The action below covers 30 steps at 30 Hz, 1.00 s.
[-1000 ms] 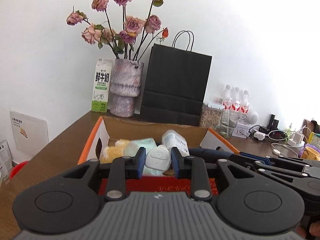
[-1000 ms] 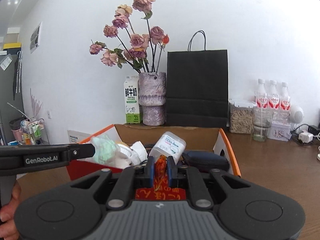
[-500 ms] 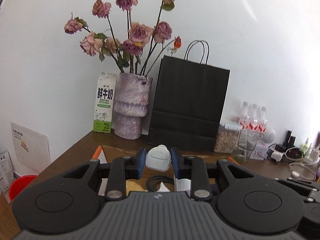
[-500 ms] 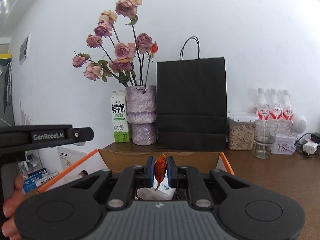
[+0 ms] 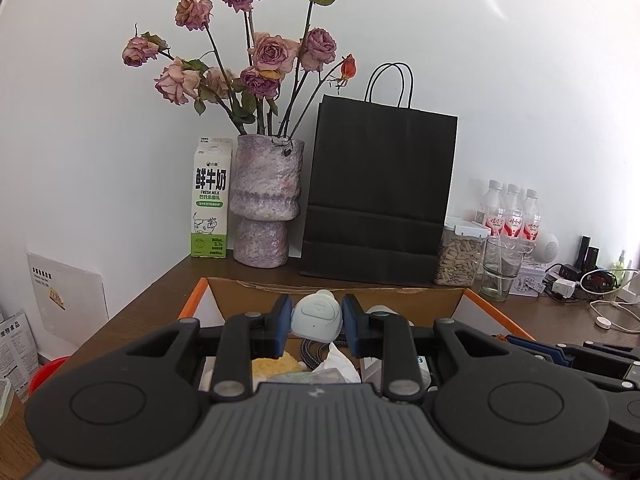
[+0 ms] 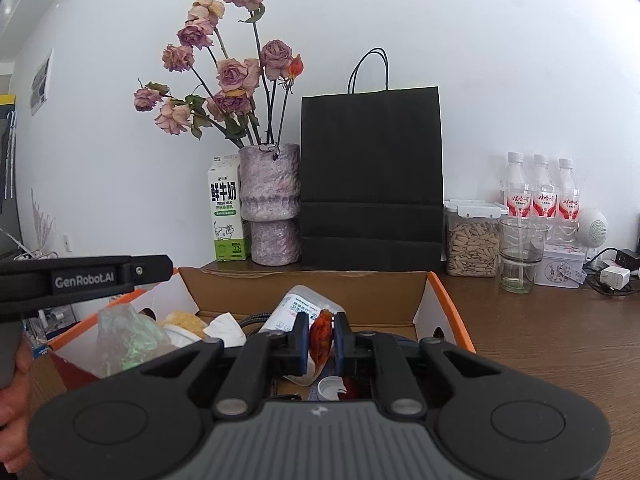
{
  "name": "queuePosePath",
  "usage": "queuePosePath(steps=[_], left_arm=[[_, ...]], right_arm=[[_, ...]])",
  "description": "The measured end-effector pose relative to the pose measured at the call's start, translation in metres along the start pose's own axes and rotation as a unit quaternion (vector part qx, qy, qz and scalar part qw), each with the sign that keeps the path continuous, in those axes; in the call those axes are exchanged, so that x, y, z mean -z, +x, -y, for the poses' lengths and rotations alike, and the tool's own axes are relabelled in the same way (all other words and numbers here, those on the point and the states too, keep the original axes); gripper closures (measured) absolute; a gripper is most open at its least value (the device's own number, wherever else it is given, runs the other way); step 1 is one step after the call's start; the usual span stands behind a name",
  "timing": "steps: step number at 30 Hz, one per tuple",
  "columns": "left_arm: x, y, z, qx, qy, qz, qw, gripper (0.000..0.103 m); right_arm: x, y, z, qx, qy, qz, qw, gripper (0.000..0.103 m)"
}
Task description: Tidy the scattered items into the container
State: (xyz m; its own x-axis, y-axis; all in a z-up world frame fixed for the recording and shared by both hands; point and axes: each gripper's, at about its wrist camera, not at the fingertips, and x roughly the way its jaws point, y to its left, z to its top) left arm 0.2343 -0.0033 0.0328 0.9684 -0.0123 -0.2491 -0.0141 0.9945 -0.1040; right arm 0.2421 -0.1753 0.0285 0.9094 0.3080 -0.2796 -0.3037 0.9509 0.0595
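An orange and white cardboard box (image 5: 424, 302) (image 6: 444, 308) stands open on the brown table and holds several items: a white bottle (image 6: 298, 308), tissue (image 6: 224, 326), a yellow sponge (image 5: 274, 366) and a green foil packet (image 6: 128, 334). My left gripper (image 5: 316, 318) is shut on a small white gadget (image 5: 316, 316) and holds it above the box. My right gripper (image 6: 321, 340) is shut on a red-orange packet (image 6: 322, 334) above the box's right part. The left gripper's body also shows in the right wrist view (image 6: 86, 278).
Behind the box stand a milk carton (image 5: 210, 200), a purple vase of dried roses (image 5: 266, 200) and a black paper bag (image 5: 380, 192). To the right are a seed jar (image 6: 472, 246), a glass (image 6: 520, 258), water bottles (image 6: 540, 192) and chargers with cables (image 5: 592, 284).
Both grippers rose and tilted up half a second ago, then came back down a little over the box. Each still holds its item.
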Motion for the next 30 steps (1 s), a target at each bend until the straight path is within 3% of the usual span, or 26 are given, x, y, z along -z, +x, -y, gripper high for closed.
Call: queuePosePath(steps=[7, 8, 9, 10, 11, 12, 13, 17, 30], left_arm=[[-0.001, -0.01, -0.001, -0.007, -0.001, 0.024, 0.9997, 0.073], [-0.001, -0.011, -0.001, -0.012, -0.002, 0.025, 0.9996, 0.059], [-0.001, -0.013, -0.002, -0.019, -0.006, 0.028, 0.9994, 0.025], [-0.002, -0.016, -0.004, -0.024, -0.01, 0.035, 0.9991, 0.008], [-0.002, -0.021, -0.005, -0.028, -0.013, 0.048, 0.9984, 0.0], [-0.002, -0.024, -0.005, -0.027, -0.015, 0.059, 0.9978, 0.0], [-0.004, -0.029, -0.006, -0.026, -0.016, 0.066, 0.9973, 0.0], [-0.001, -0.042, -0.004, -0.028, -0.011, 0.088, 0.9957, 0.0], [0.007, -0.046, -0.004, -0.033, -0.001, 0.077, 0.9965, 0.0]], right_arm=[[-0.002, -0.009, -0.003, 0.001, -0.003, 0.016, 1.0, 0.089], [-0.001, -0.011, -0.003, 0.003, -0.004, 0.019, 1.0, 0.089], [0.0, -0.013, -0.004, 0.005, -0.005, 0.022, 1.0, 0.08], [0.0, -0.016, -0.004, 0.006, -0.004, 0.025, 1.0, 0.055], [0.0, -0.018, -0.003, 0.007, -0.002, 0.029, 1.0, 0.039], [0.0, -0.021, -0.003, 0.008, -0.001, 0.036, 0.999, 0.011], [0.001, -0.024, -0.004, 0.01, -0.002, 0.047, 0.999, 0.001], [0.002, -0.036, -0.009, 0.027, -0.022, 0.07, 0.997, 0.0], [0.008, -0.044, -0.014, 0.025, -0.034, 0.059, 0.997, 0.0]])
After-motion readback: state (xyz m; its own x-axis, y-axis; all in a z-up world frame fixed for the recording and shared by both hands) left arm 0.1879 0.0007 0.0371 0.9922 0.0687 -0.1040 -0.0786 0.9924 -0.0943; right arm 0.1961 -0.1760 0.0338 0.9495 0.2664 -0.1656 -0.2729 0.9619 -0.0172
